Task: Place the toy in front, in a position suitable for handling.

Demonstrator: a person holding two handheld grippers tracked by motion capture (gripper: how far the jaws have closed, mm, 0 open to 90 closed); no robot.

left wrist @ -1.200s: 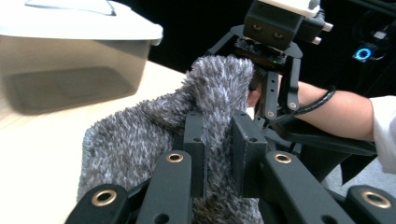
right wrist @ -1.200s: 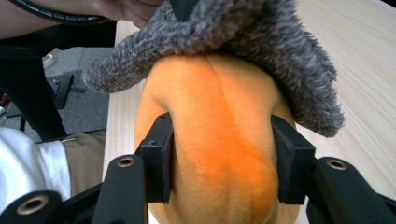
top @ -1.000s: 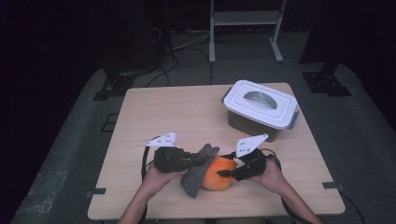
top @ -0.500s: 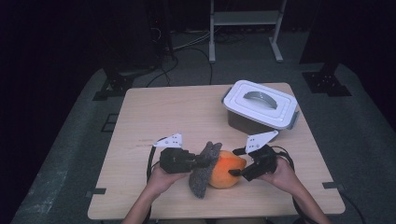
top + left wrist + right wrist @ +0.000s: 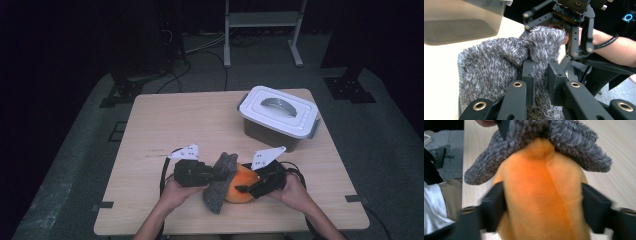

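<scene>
- Looking down from the high view: the left claw (image 5: pixel 212 175) and right claw (image 5: pixel 245 189) meet at the near edge of the worktop (image 5: pixel 190 120) over a grey fuzzy cloth (image 5: pixel 220 182) draped on an orange plush ball (image 5: pixel 241 182). A lidded white bin (image 5: pixel 279 116) stands well apart at the far right.
- Left gripper view: jaws clenched on a fold of the grey fuzzy cloth (image 5: pixel 499 62).
- Right gripper view: jaws have just been closing; they flank the orange plush ball (image 5: pixel 541 202), and contact is blurred, so grip cannot be confirmed.
</scene>
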